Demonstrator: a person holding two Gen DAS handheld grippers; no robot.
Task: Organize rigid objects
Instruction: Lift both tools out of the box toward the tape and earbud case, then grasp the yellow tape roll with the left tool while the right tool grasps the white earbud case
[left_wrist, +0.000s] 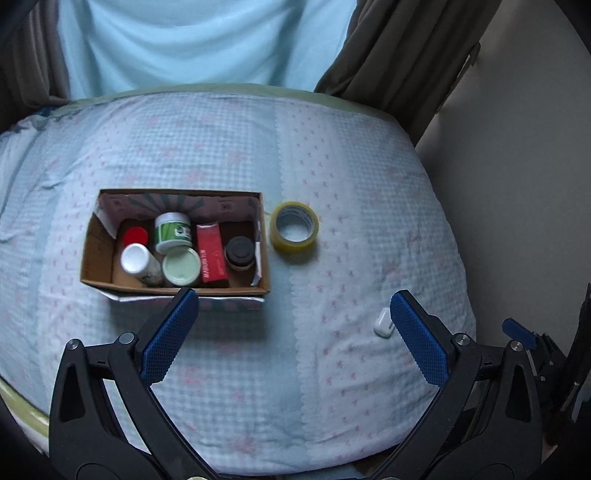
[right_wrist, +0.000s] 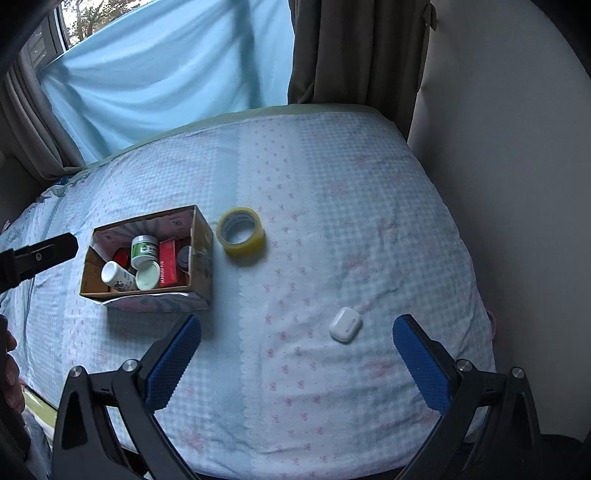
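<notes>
**Box mostly filled, 2 items waiting on the bed**

We are looking down on a bed (left_wrist: 332, 155) covered in a pale checked quilt, and most of the sorting is looking finished. The box (left_wrist: 98, 254) is sitting left of centre, already holding 6 things as far as we can count: a red cap (left_wrist: 135, 235), a white bottle (left_wrist: 138, 260), a green jar (left_wrist: 173, 230), a pale lid (left_wrist: 181, 266), a red carton (left_wrist: 211, 254) and a dark jar (left_wrist: 240, 253). They are packing the floor of the box closely, with a little room showing at the left end.

We are judging 2 items to be left. The tape (right_wrist: 241, 230) is lying flat just beside the right wall of the box, apart from it. The earbud case (right_wrist: 345, 324) is resting on the quilt nearer to us and well apart from the box.

We are holding the left hand-held gripper (left_wrist: 293, 304) above the bed with its jaws spread wide and nothing between them, its left pad overlapping the near wall of the box in view. The right hand-held gripper (right_wrist: 295, 332) is likewise gaping and empty, and the earbud case is lying inside its spread, closer to the right pad, so we are expecting that case to be the next pick, with the tape to follow.
</notes>
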